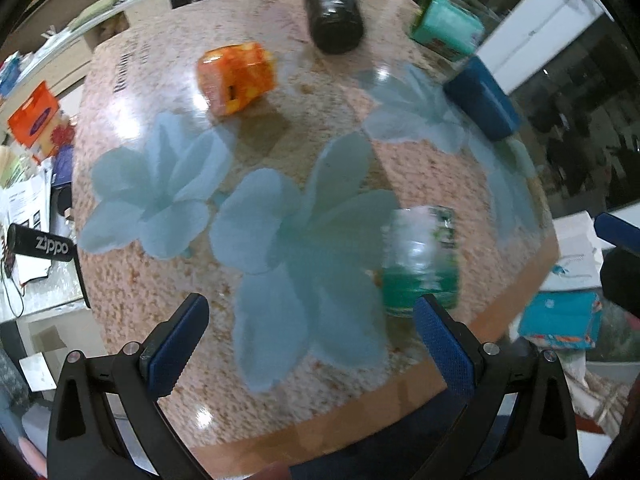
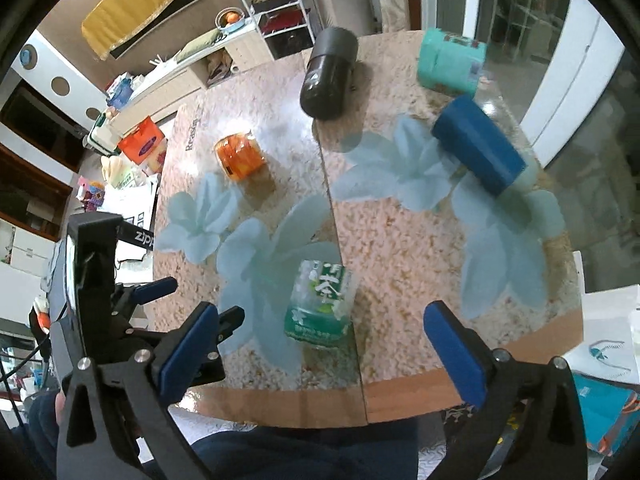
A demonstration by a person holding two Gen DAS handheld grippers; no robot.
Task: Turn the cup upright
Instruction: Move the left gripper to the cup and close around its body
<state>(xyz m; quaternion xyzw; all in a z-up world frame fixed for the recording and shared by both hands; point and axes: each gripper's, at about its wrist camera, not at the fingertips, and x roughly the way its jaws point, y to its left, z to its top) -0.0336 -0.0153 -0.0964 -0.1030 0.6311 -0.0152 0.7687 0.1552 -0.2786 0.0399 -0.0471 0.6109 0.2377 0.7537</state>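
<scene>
Progress nil, as I judge it: the clear glass cup with green printed label (image 2: 320, 306) stands on the flower-patterned bench (image 2: 400, 248) near its front edge, apparently mouth down, ungrasped. Left gripper (image 1: 312, 344) jaws apart, cup just beyond the right finger. Right gripper (image 2: 320, 344) jaws wide apart, cup ahead between them, not touching. Grasp and flip both remain.

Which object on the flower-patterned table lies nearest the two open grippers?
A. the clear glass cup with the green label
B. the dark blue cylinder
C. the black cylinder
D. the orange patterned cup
A: the clear glass cup with the green label sits just ahead of the right gripper, between its spread fingers, at the near table edge.
</scene>
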